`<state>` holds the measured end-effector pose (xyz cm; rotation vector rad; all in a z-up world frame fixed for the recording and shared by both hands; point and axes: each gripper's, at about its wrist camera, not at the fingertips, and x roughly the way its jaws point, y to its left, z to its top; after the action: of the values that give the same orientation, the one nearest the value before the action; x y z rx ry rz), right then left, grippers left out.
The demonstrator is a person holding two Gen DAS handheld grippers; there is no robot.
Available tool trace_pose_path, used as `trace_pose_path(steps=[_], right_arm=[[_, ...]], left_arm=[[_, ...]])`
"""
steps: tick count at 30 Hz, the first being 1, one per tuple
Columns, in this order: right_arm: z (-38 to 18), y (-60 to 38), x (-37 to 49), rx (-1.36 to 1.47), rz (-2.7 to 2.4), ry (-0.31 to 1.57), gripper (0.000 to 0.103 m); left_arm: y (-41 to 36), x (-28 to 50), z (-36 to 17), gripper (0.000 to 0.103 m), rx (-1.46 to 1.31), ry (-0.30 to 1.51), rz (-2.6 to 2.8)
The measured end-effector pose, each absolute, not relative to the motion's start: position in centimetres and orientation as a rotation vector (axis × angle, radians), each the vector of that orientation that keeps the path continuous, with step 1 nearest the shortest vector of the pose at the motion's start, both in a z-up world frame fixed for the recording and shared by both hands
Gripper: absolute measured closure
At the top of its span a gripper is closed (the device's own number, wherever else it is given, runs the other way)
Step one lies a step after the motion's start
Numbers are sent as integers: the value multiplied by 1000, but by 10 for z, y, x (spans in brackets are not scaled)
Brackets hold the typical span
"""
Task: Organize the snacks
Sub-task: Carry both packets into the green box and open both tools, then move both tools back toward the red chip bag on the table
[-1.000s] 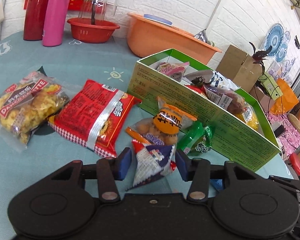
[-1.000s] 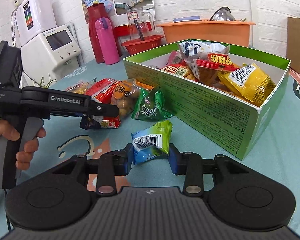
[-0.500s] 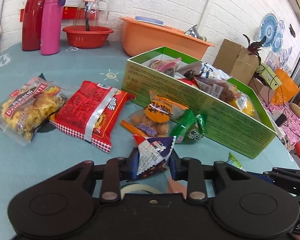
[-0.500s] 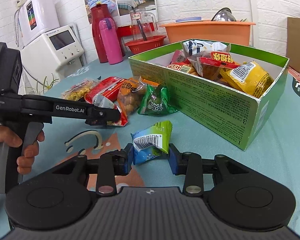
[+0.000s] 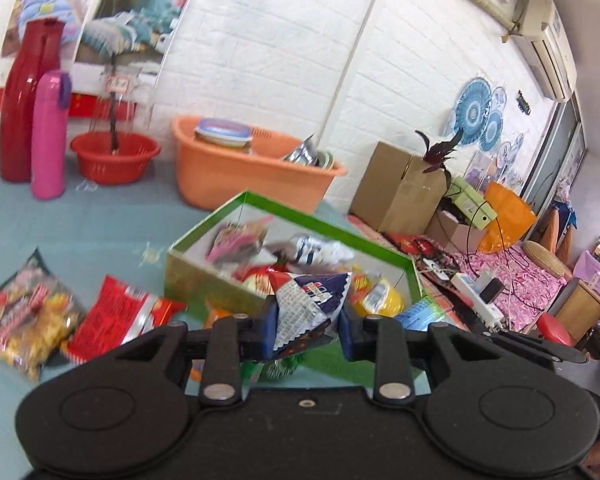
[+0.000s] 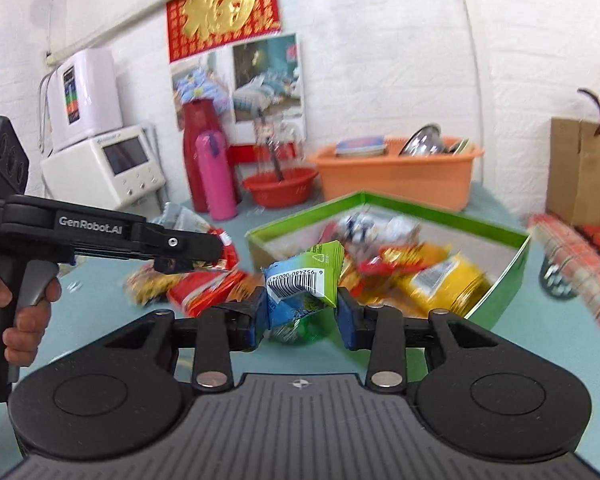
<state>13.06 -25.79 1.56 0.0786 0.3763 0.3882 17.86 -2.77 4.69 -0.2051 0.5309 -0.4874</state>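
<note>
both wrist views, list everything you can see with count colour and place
green cardboard box: 1, green, table centre, holding mixed snack packets
yellow snack bag: 1, yellow, inside box
red foil snack packet: 1, red, on table left of box
clear bag of yellow snacks: 1, table far left
orange plastic tub: 1, behind box
red plastic bowl: 1, by wall
pink bottle: 1, beside tall red flask
brown carton: 1, right
left gripper: shut on white-and-navy triangular packet
right gripper: shut on blue-green barcode packet
</note>
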Motion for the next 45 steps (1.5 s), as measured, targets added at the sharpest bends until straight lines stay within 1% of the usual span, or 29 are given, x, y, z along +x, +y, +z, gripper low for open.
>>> trace_pose_path(steps=[4, 8, 20, 21, 22, 23, 24, 32, 37, 45], right_arm=[[27, -276, 141, 84, 314, 330, 39], [30, -292, 156, 109, 241, 310, 39], [7, -312, 214, 135, 146, 338, 38], [4, -312, 219, 137, 144, 338, 32], [1, -312, 224, 135, 144, 342, 27], [-2, -311, 228, 130, 135, 344, 15], [-6, -310, 231, 122, 125, 347, 0], [-17, -309, 230, 104, 80, 371, 0], [-5, -305, 218, 130, 90, 369, 0], [25, -285, 177, 98, 148, 300, 0]], left_arm=[[-36, 199, 55, 20, -200, 515, -476], [-42, 225, 52, 20, -201, 535, -456], [-49, 285, 28, 18, -220, 589, -426], [-49, 289, 26, 17, -218, 589, -424], [-49, 291, 23, 11, -214, 586, -417], [-49, 294, 20, 0, -213, 587, -415], [-48, 295, 17, 0, -216, 591, -406], [-38, 290, 8, 0, -230, 595, -372], [-32, 271, 21, 0, -238, 586, -378], [-13, 223, 47, 0, -246, 585, -364]])
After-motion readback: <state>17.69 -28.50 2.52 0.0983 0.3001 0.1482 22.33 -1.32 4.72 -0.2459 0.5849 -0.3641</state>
